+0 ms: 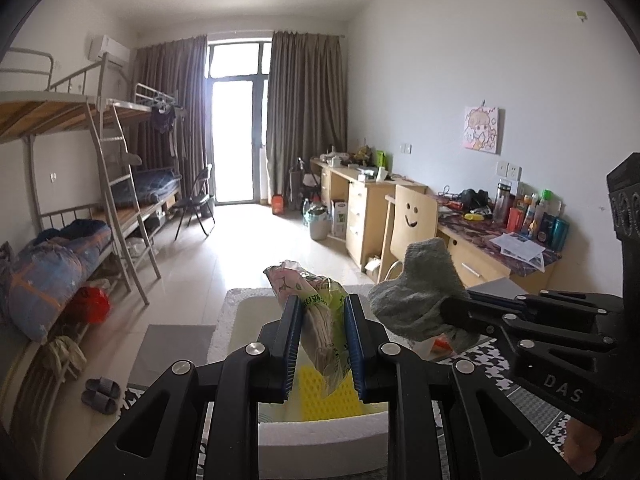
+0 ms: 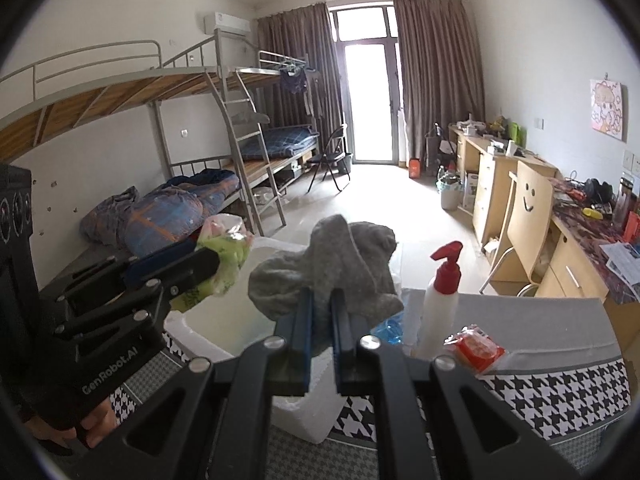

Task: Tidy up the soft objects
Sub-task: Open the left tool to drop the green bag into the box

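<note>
My left gripper [image 1: 324,308] is shut on a crinkly plastic packet [image 1: 320,316] with green and pink print, held above the white foam box [image 1: 320,432]. A yellow perforated pad [image 1: 328,396] lies inside the box. My right gripper [image 2: 322,300] is shut on a grey sock [image 2: 340,264] and holds it up over the box's right edge [image 2: 304,412]. In the left wrist view the sock [image 1: 416,292] and right gripper come in from the right. In the right wrist view the left gripper [image 2: 200,264] with the packet [image 2: 224,256] comes in from the left.
A white spray bottle with a red pump [image 2: 440,296] and a red-orange packet [image 2: 476,348] stand on the grey and houndstooth-cloth table [image 2: 560,392] right of the box. Something blue [image 2: 388,328] lies by the bottle. Bunk beds [image 2: 200,160] stand left, desks and a chair [image 2: 528,216] right.
</note>
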Demonstrator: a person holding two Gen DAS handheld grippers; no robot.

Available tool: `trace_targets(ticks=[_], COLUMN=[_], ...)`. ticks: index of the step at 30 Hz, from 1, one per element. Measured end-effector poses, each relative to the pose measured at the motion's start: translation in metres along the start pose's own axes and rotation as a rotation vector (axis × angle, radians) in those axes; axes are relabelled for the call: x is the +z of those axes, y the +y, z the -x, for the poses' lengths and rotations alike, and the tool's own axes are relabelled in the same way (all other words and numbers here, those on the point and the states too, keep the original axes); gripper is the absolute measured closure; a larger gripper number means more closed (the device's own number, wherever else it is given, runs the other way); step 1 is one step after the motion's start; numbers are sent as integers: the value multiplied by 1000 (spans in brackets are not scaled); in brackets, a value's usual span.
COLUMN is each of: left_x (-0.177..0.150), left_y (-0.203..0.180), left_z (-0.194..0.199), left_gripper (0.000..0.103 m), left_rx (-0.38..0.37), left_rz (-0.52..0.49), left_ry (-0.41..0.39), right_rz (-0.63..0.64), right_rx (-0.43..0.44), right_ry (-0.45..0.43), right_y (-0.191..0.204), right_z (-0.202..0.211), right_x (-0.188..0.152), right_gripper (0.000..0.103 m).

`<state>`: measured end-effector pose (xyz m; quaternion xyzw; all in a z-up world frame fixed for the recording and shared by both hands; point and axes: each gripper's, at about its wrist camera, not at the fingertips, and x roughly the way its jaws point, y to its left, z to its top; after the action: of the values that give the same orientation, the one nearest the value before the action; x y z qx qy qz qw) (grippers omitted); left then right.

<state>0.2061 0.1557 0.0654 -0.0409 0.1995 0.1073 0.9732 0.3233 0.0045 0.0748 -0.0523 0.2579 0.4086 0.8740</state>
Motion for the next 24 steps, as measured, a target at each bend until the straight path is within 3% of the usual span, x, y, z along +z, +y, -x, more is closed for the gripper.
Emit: trace_targets(ticks=[14, 16, 20, 24], left_x=[-8, -9, -6, -3], left_y=[6, 6, 13, 20], left_z=[-36, -38, -30, -20], left_gripper=[78, 69, 31, 7], left_rx=[2, -6, 10, 48], left_rz=[9, 8, 24, 44], left_ry=[99, 113, 86, 50], right_rz=[-2, -2, -3, -2], right_rx=[-9, -10, -11, -11], right_ry=[27, 30, 32, 30], right_y=[0, 1, 2, 2], right_z=[-9, -11, -13, -13], right_x=[2, 3, 5, 6], right_gripper=[92, 92, 92, 92])
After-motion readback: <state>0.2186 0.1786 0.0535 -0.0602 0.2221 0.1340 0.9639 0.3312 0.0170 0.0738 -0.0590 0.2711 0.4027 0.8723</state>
